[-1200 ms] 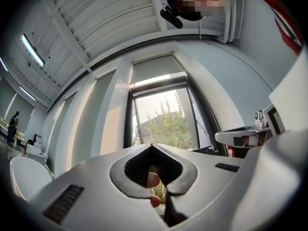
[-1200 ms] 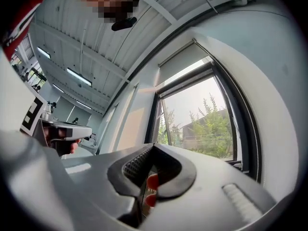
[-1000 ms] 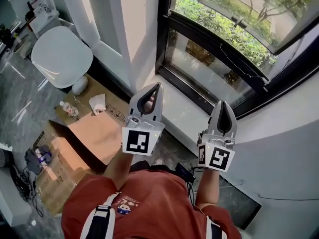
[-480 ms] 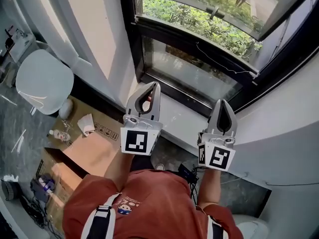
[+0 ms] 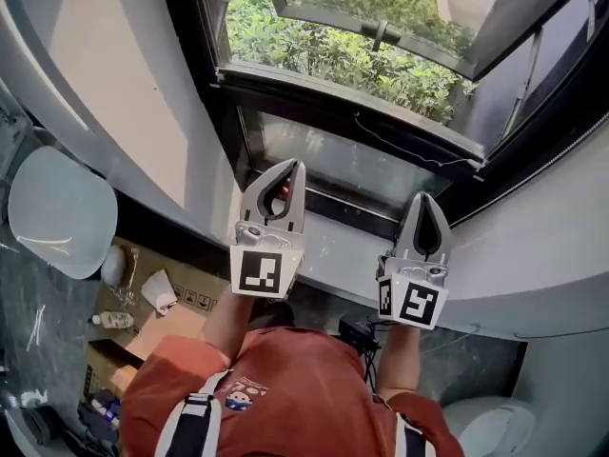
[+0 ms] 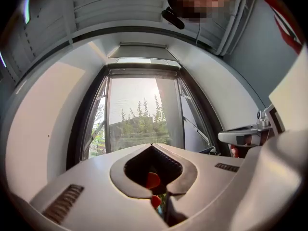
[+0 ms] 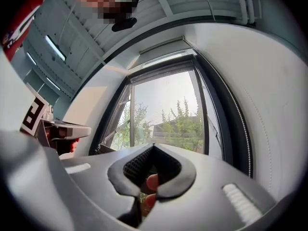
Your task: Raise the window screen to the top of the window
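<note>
Two grippers: left gripper (image 5: 296, 165), right gripper (image 5: 425, 198). One window (image 5: 324, 91). On floor, left: one box (image 5: 186, 318), one bottle (image 5: 112, 321), one tissue (image 5: 160, 291).

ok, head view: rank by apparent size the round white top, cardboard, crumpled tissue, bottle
1. round white top, though the cardboard, partly hidden by the person, looks close: unsure.
2. cardboard.
3. crumpled tissue.
4. bottle, only slightly smaller than the tissue.

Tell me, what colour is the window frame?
Black; the window frame shows best in the head view.
</note>
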Available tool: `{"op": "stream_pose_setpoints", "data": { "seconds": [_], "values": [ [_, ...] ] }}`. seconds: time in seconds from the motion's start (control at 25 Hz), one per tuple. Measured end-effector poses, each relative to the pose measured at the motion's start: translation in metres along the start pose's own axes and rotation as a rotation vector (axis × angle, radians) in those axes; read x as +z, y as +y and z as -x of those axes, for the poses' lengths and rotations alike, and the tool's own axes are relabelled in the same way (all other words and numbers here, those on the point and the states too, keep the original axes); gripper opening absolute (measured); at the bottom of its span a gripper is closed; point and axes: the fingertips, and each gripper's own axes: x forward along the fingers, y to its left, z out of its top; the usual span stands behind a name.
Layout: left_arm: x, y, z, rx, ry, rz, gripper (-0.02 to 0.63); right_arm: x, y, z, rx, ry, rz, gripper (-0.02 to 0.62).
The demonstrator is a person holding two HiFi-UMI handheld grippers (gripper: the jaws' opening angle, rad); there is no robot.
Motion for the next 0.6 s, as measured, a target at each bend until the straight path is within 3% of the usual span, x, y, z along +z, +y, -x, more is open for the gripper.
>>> {"op": "stream_pose_setpoints", "data": {
  "seconds": [0.6],
  "values": [
    [-0.029, 0.062, -0.082, -0.129, 0.0, 0.042, 0.006, -0.02, 0.011, -0.073, -0.157, 0.028, 0.058, 0.009]
  ]
}}
